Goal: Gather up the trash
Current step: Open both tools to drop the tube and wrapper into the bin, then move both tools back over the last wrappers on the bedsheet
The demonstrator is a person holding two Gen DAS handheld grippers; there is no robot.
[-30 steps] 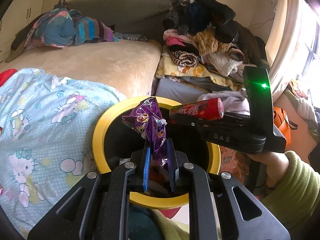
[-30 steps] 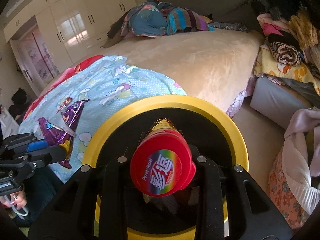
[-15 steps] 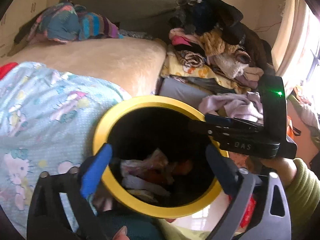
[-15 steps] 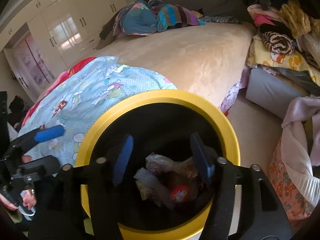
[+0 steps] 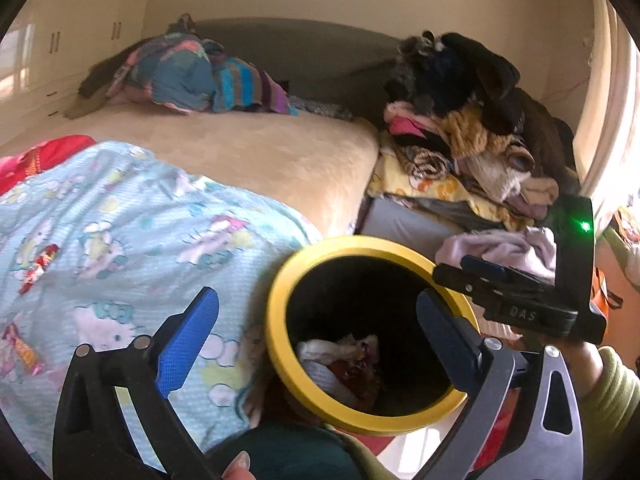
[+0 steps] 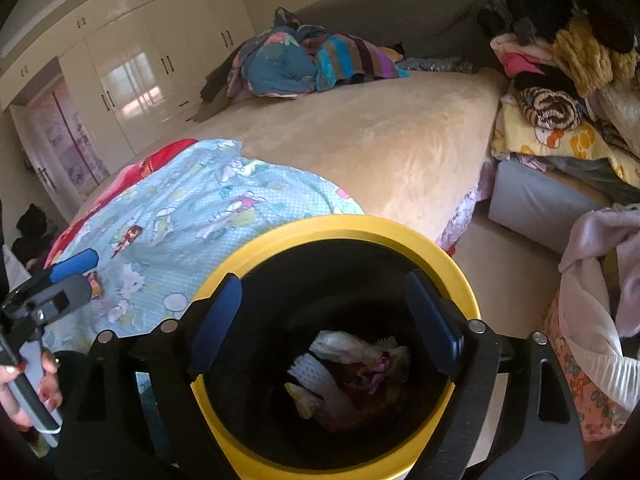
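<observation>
A black bin with a yellow rim (image 6: 340,226) stands against the bed; in the left wrist view its rim (image 5: 276,320) is lower right. Crumpled trash (image 6: 352,368) lies at its bottom, white papers with a purple wrapper among them, also seen as trash (image 5: 344,360). My right gripper (image 6: 324,320) hangs over the bin mouth, jaws opening, nothing between them. My left gripper (image 5: 316,340) is wide open and empty, one finger (image 5: 188,344) over the blanket, the other over the bin. A small orange wrapper (image 6: 94,280) lies on the blanket beside the left gripper (image 6: 68,268).
A light blue cartoon blanket (image 5: 120,220) covers the near part of the beige bed (image 6: 380,140). Folded clothes (image 5: 460,140) are piled on a grey box right of the bin. A wardrobe (image 6: 140,60) lines the far wall. A hand (image 6: 24,392) holds the left gripper's handle.
Both grippers opened: the purple wrapper and the red can left their jaws and are no longer held. The left gripper then shifted left, off the bin's centre towards the blanket.
</observation>
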